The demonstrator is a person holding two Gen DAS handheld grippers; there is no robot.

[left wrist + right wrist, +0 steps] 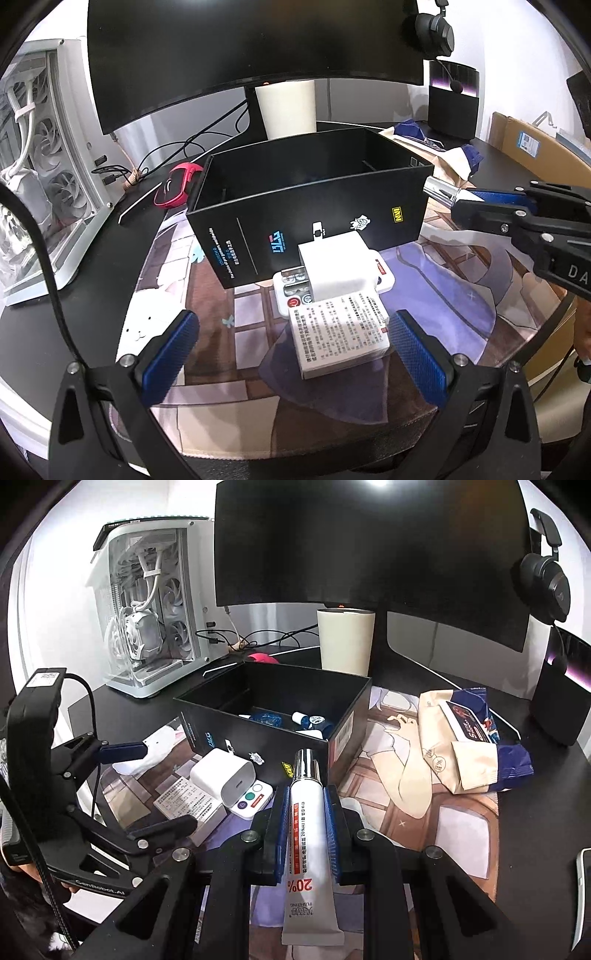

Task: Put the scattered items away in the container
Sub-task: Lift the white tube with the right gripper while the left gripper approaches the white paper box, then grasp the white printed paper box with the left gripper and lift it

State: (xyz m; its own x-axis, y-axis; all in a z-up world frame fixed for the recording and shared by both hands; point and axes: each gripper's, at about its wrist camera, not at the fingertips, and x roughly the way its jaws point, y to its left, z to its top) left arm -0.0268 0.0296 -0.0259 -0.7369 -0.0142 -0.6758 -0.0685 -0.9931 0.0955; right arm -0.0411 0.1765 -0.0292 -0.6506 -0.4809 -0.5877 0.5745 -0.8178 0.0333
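At twelve o'clock of my right claw point(307, 821), clamped on the cream tube point(309, 834), the black box point(347, 716) waits; its near wall could snag the cap, while my left claw point(291, 354) gapes idle.

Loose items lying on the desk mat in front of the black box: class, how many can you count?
3. A white charger cube rests on a flat white case; a small white printed box lies just nearer the left gripper. Others may be hidden.

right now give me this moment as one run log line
right tongs: shut on cream tube | left tongs: open over small booklet box | black box: open, tube not yet in
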